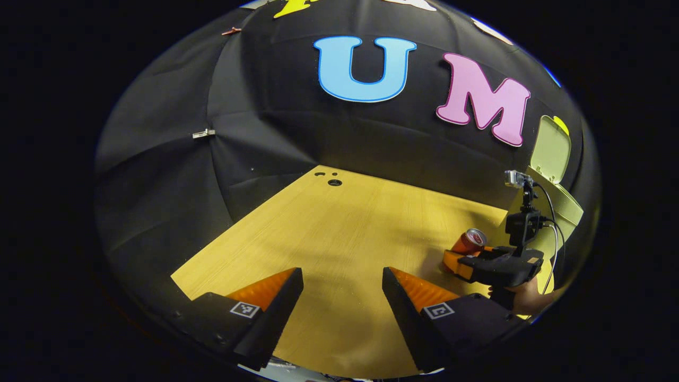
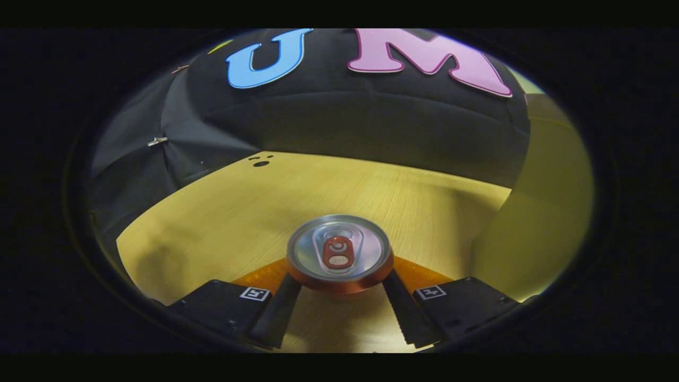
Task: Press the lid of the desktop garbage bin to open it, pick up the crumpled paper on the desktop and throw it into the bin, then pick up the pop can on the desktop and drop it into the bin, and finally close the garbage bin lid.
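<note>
Near right of desk [image 1: 339, 223], R gripper [image 2: 339, 289] clamped on pop can [image 2: 339, 252] by open bin [image 1: 551, 212], L gripper [image 1: 342, 281] apart, idle; could slip or clip rim if lifted tilted.

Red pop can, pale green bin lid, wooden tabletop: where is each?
Red pop can [image 2: 339, 249]: right gripper view, silver top.
Pale green bin lid [image 1: 551, 149]: left gripper view, raised inner face.
Wooden tabletop [image 1: 339, 233]: left gripper view, bare middle.

A light wood-grain tabletop [image 1: 339, 233] stands in a booth walled with creased black cloth [image 1: 175, 159]. 1 large round hole [image 1: 334, 182] and 2 smaller holes pierce the tabletop's far corner. 2 small clips [image 1: 203, 133] pinch the cloth along a seam.
</note>
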A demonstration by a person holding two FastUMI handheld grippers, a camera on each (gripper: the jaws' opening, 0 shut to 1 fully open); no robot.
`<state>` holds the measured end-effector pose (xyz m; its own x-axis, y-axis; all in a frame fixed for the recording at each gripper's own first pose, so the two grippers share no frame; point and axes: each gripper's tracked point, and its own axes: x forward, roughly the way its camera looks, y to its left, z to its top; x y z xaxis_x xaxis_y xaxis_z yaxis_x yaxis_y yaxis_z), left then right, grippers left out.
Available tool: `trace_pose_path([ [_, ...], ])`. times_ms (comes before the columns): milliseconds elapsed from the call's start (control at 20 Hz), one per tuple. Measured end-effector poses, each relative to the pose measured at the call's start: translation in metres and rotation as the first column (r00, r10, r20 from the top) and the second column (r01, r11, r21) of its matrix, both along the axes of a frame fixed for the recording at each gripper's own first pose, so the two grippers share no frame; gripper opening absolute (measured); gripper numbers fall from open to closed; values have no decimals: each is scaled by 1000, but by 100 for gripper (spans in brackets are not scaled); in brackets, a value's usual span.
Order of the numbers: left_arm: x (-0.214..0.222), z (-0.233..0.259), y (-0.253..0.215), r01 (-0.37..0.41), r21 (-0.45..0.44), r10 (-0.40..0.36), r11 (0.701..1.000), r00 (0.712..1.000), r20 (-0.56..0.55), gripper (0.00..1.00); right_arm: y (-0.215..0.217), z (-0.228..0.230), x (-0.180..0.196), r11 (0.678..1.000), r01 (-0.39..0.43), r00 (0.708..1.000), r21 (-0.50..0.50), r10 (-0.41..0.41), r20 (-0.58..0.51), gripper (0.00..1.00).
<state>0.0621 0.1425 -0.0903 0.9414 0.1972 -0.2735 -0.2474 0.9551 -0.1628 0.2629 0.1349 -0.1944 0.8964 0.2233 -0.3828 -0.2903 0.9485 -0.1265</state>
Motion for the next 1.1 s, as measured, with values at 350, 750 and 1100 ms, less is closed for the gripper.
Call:
trace_pose_path([
  [350,-19,7,4,78,70,-81,994,996,37,96,20,77,-34,1000,-23,996,-13,24,88,84],
  [750,-34,0,30,172,114,-179,978,982,52,96,33,190,-80,999,3,974,51,-15,228,83],
  [1100,-35,1,43,237,144,-246,961,968,52,96,-17,271,-105,990,95,939,109,-125,321,83],
])
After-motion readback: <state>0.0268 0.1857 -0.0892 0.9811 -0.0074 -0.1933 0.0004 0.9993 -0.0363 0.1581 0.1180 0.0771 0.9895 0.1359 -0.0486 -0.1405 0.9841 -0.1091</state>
